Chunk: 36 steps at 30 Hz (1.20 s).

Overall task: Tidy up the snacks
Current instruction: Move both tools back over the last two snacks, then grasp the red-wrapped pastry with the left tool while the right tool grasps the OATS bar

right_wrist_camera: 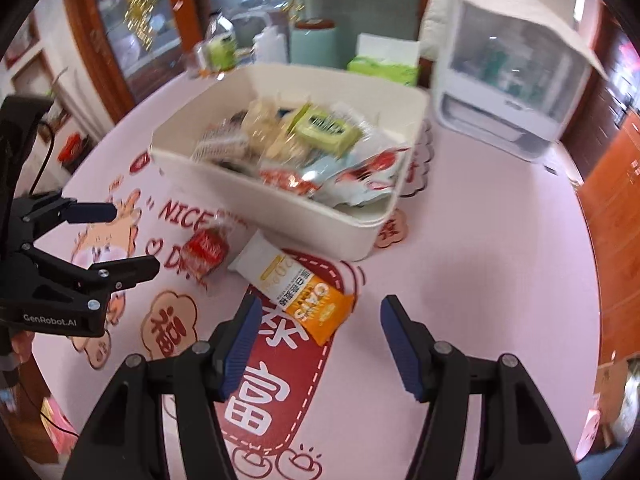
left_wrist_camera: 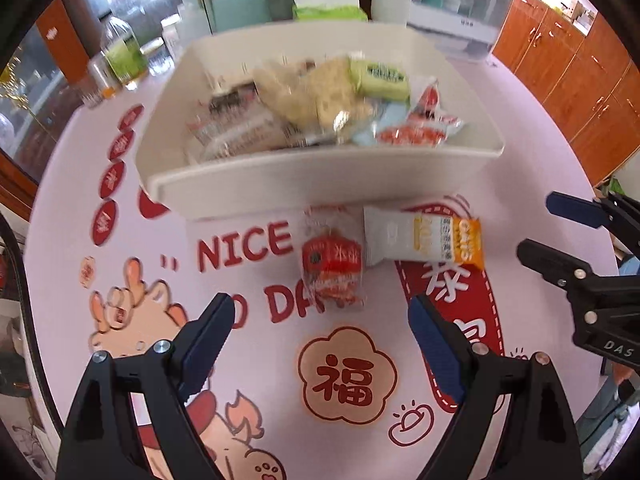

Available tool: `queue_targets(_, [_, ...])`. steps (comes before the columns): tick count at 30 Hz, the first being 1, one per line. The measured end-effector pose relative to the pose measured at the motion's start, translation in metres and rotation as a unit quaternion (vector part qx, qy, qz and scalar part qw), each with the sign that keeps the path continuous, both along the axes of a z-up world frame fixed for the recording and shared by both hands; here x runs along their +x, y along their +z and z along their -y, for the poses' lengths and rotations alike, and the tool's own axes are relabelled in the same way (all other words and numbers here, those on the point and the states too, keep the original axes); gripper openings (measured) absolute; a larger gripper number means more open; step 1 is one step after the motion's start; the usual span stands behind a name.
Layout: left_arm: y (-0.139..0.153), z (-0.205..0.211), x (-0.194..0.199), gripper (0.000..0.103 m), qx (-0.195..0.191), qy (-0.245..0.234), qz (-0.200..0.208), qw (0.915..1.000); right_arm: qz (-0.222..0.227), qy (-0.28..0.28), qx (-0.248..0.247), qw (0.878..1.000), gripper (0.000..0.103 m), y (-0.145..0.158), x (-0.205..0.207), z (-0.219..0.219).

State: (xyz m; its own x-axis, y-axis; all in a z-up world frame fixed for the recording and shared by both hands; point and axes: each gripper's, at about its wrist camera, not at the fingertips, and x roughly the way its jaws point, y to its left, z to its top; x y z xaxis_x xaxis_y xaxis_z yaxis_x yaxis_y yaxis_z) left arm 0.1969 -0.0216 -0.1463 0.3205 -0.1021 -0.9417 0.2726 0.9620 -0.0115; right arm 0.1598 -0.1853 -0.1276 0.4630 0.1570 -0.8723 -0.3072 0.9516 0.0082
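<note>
While both grippers hang over the pink printed tablecloth, neither one grips anything. Nearest in the left wrist view, the left gripper has its jaws spread wide with only bare cloth between the blue pads, above a flower-shaped badge printed on the cloth. Likewise the right gripper is released, its jaws apart over the red banner print, nothing between them.

Just beyond the fingertips, two loose snacks lie on the cloth. A red-wrapped snack in clear film sits ahead of the left gripper, close to the near wall of the bin. Touching it on the right is a white and orange oat bar, lying flat; in the right wrist view that oat bar runs diagonally, its orange end just ahead of the right gripper's left finger and its white end toward the bin. Neither snack is touched by a pad.

Behind both stands a cream plastic bin, open-topped and already holding a heap of packets: pale crackers, a green packet, red and white wrappers, and clear sleeves on its left side.

Toward the table's far edge, behind the bin, are a bottle with a green label, a green tissue pack, and a white appliance with a clear hood.
</note>
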Motion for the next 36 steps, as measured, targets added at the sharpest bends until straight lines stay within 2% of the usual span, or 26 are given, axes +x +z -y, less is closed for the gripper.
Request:
queue_targets(8, [-0.046, -0.011, 0.026, 0.088, -0.027, 0.012, -0.048, 0.9984, -0.033, 0.077, -0.074, 0.994, 0.062, -0.051, 0.025, -0.031])
queue_targets(11, [-0.057, -0.015, 0.035, 0.088, -0.044, 0.02, -0.058, 0.9971, -0.042, 0.094, -0.075, 0.992, 0.062, -0.065, 0.035, -0.039])
queue_targets(19, [-0.072, -0.026, 0.052, 0.088, -0.083, 0.046, -0.06, 0.9937, -0.029, 0.141, -0.096, 0.985, 0.063, -0.085, 0.047, -0.053])
queue_targets(25, [-0.072, -0.014, 0.057, 0.086, -0.082, 0.032, -0.04, 0.9953, -0.024, 0.133, -0.06, 0.989, 0.061, -0.091, 0.047, -0.045])
queue_targets(28, [-0.071, -0.005, 0.052, 0.075, -0.073, 0.016, -0.026, 0.9968, -0.011, 0.139, -0.06, 0.988, 0.053, -0.091, 0.035, -0.04])
queue_targets(30, [-0.071, 0.004, 0.048, 0.06, -0.066, 0.006, -0.016, 0.9976, -0.005, 0.137, -0.06, 0.989, 0.047, -0.091, 0.025, -0.039])
queue_targets(33, [-0.071, 0.018, 0.046, 0.05, -0.06, -0.001, -0.004, 0.9982, -0.003, 0.112, -0.051, 0.992, 0.041, -0.092, 0.009, -0.033])
queue_targets(36, [-0.071, 0.019, 0.043, 0.043, -0.068, 0.002, 0.003, 0.9977, -0.013, 0.069, -0.015, 0.997, 0.038, -0.089, -0.001, -0.018])
